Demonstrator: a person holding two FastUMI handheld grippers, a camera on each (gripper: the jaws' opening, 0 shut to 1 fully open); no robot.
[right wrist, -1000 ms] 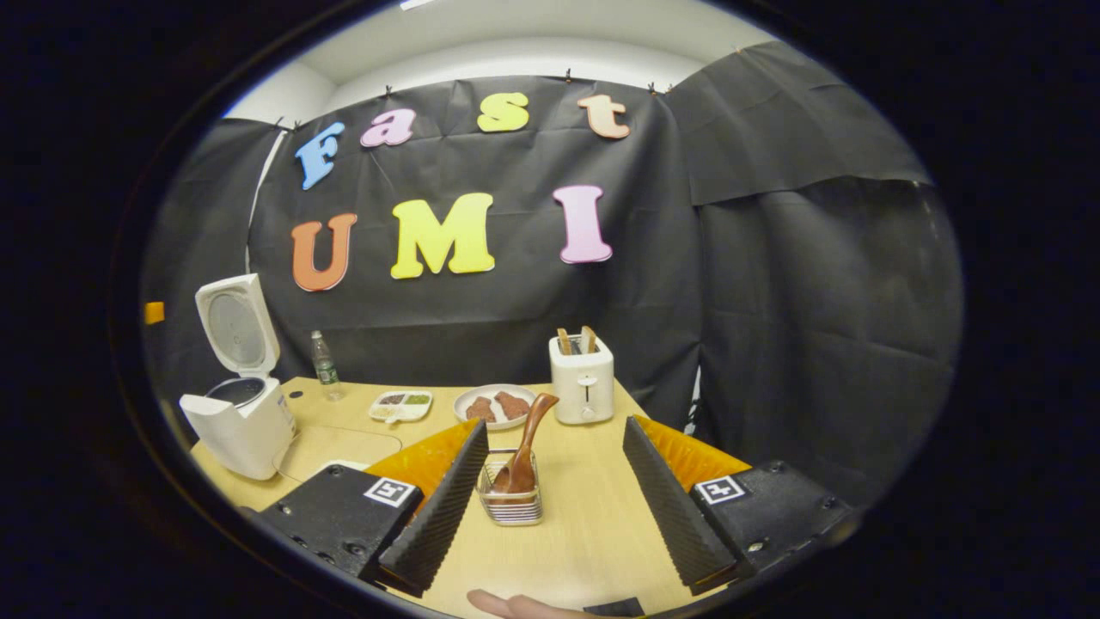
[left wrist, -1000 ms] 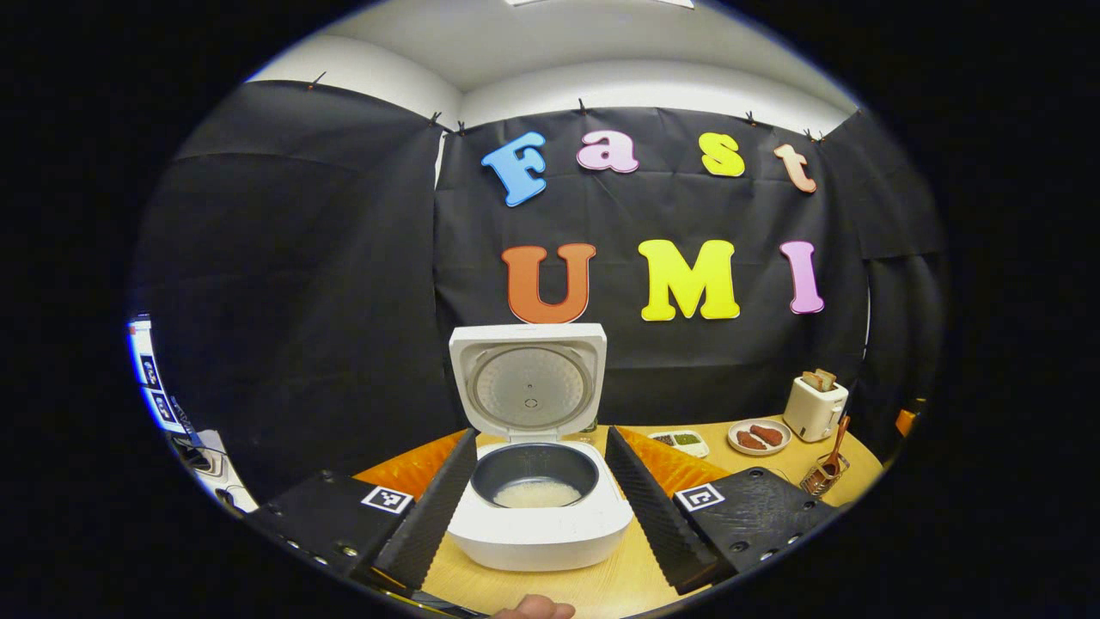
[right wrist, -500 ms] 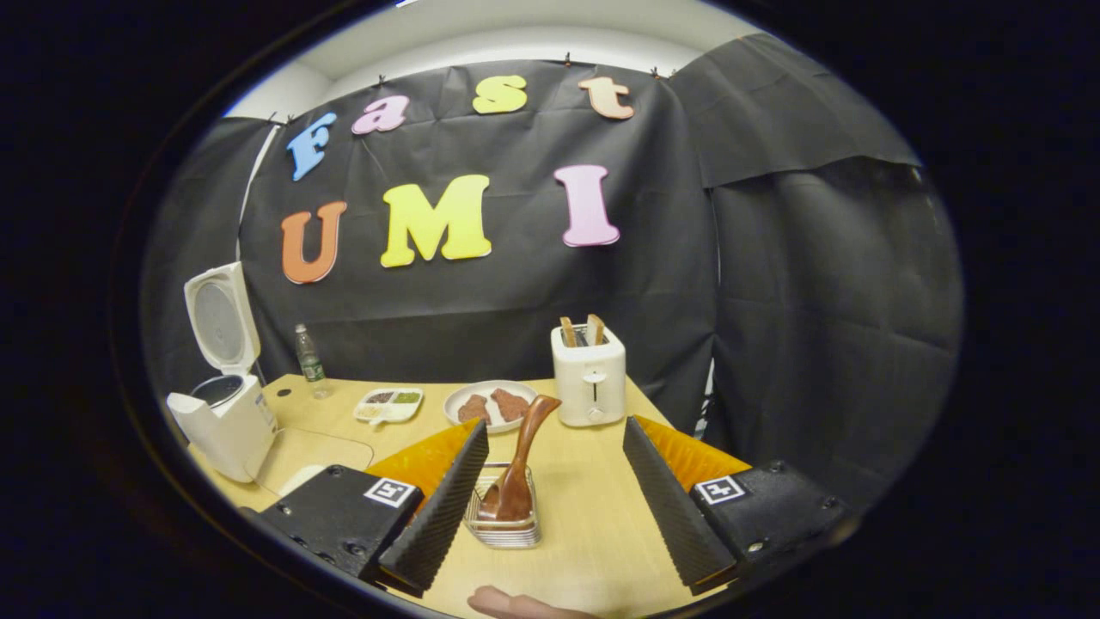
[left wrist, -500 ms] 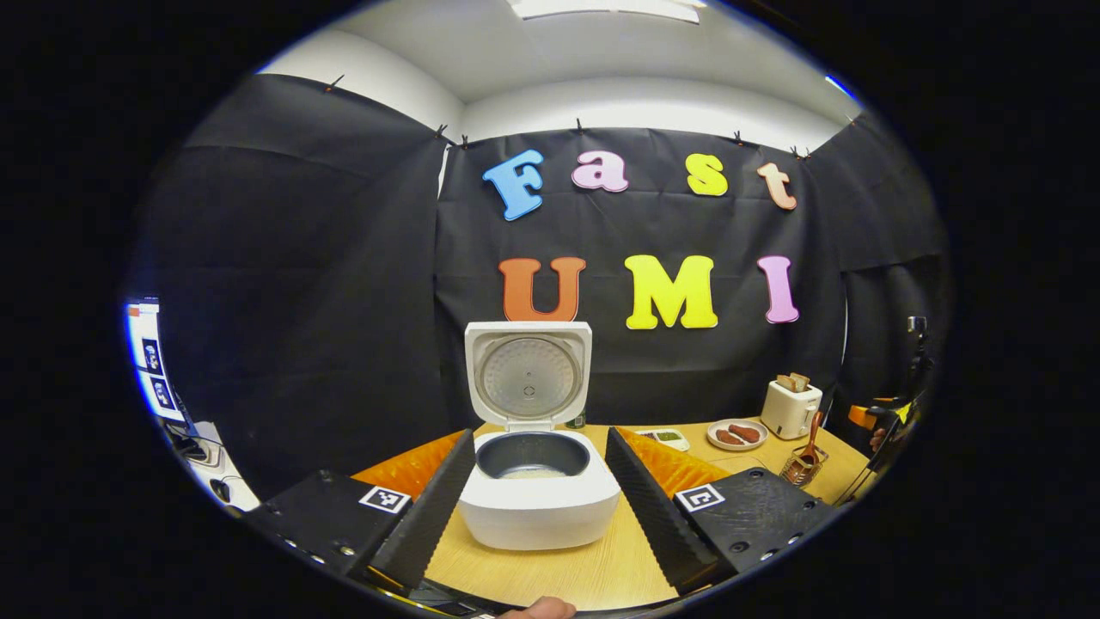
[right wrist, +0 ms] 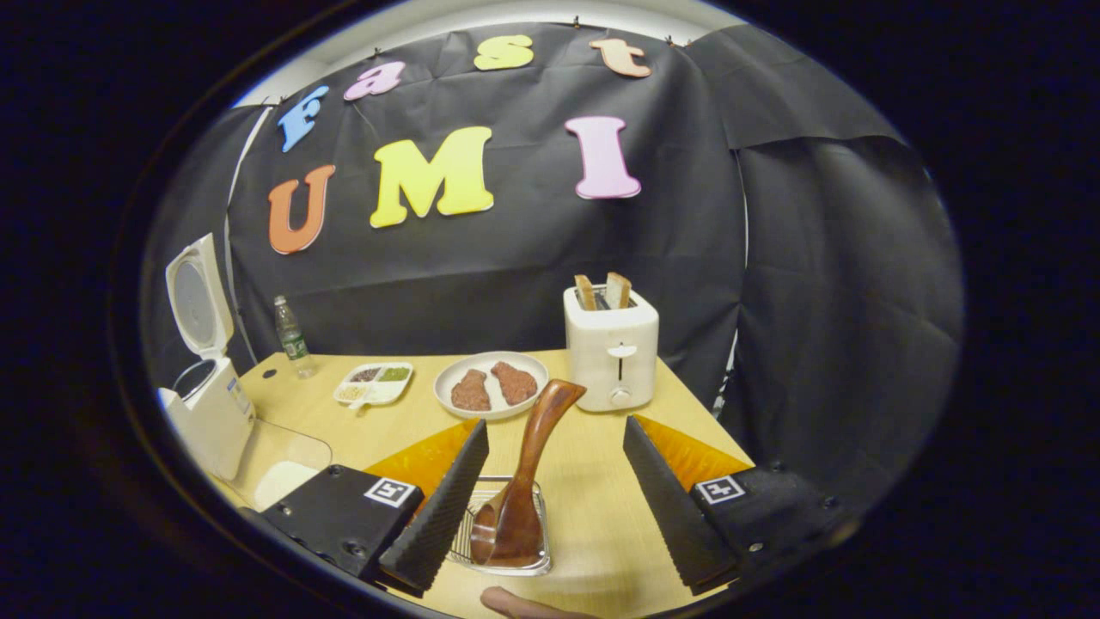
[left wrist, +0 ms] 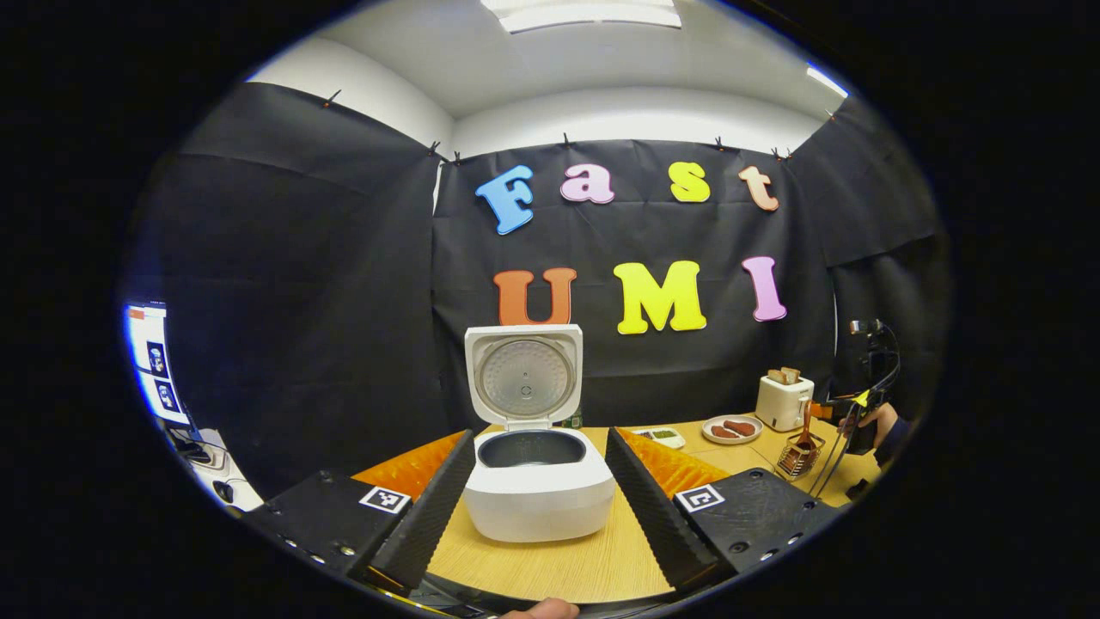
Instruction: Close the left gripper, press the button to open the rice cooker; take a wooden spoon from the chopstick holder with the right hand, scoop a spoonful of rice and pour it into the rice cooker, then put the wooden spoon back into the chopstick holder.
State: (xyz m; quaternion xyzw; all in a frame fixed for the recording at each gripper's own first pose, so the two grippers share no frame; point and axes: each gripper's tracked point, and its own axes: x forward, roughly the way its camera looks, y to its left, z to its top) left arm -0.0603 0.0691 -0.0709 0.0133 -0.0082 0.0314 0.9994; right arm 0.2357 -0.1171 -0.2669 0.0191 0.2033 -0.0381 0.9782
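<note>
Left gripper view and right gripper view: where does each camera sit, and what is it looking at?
Left gripper view: rides the left tongs, facing the open rice cooker; its two fingers and a fingertip show below.
Right gripper view: rides the right tongs, facing the wooden spoon in the chopstick holder; same body parts.
Shared: rice cooker, toaster, plate, table.

The right gripper (right wrist: 550,481) closes in on the spoon (right wrist: 524,481); the left gripper (left wrist: 537,490) backs from the cooker (left wrist: 540,490).
</note>
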